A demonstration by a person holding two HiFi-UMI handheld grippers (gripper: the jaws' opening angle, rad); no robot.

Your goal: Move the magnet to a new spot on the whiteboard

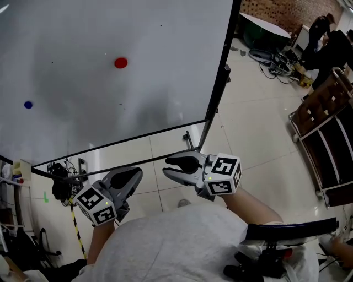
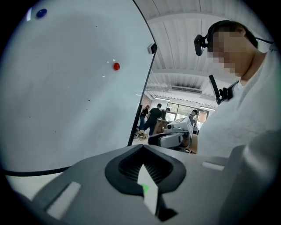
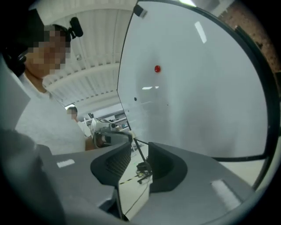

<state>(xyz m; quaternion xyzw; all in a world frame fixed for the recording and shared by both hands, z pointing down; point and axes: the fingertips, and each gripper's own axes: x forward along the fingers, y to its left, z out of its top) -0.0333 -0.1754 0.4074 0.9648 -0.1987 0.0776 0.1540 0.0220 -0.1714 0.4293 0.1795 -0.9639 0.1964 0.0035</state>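
Observation:
The red magnet (image 1: pixel 121 63) sticks to the whiteboard (image 1: pixel 83 121), a little above its middle. It also shows in the left gripper view, red magnet (image 2: pixel 116 66), and in the right gripper view, red magnet (image 3: pixel 157 69). Both grippers hang low by the person's body, below the board's bottom edge and far from the magnet. My left gripper (image 1: pixel 137 173) (image 2: pixel 142 147) is shut with nothing in it. My right gripper (image 1: pixel 166 166) (image 3: pixel 139 147) is open, with only floor showing between its jaws.
A blue magnet (image 1: pixel 28 104) (image 2: pixel 41 13) sits at the board's left. The board's black frame post (image 1: pixel 219 91) runs down its right side. Cables (image 1: pixel 274 61), people (image 1: pixel 325 38) and a wooden rack (image 1: pixel 325 137) stand at the right; black gear (image 1: pixel 60 186) lies at the lower left.

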